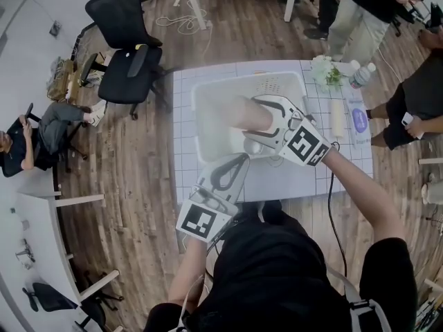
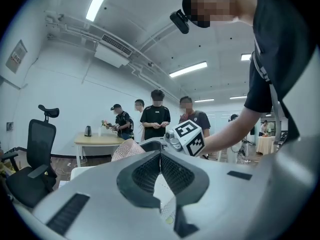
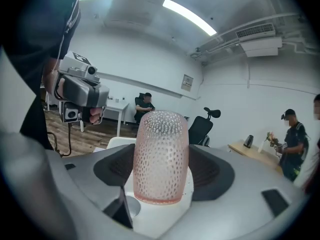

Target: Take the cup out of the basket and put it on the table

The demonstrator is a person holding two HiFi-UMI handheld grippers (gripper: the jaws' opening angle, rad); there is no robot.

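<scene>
the right gripper (image 1: 253, 124) grips the pink cup (image 3: 161, 154) by its sides over the white basket (image 1: 208, 88), while the left gripper (image 2: 160, 158), pinched together and empty, waits nearer; the lift seems under way, and next comes bare table (image 1: 291, 178) near the basket.

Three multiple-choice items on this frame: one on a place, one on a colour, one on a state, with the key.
1. Where is the cup?
A. on the floor
B. between the jaws of the right gripper, at the basket
C. on a chair seat

2. What colour is the cup?
A. pale pink
B. dark green
C. black

3. How do the jaws of the left gripper stand?
A. wide apart
B. clamped on the cup
C. together, nothing between them

Key: 1 B, the right gripper view shows the pads pressing its sides. 2 A, its dimpled wall is pink. 3 C, the left gripper view shows the pads meeting.
</scene>
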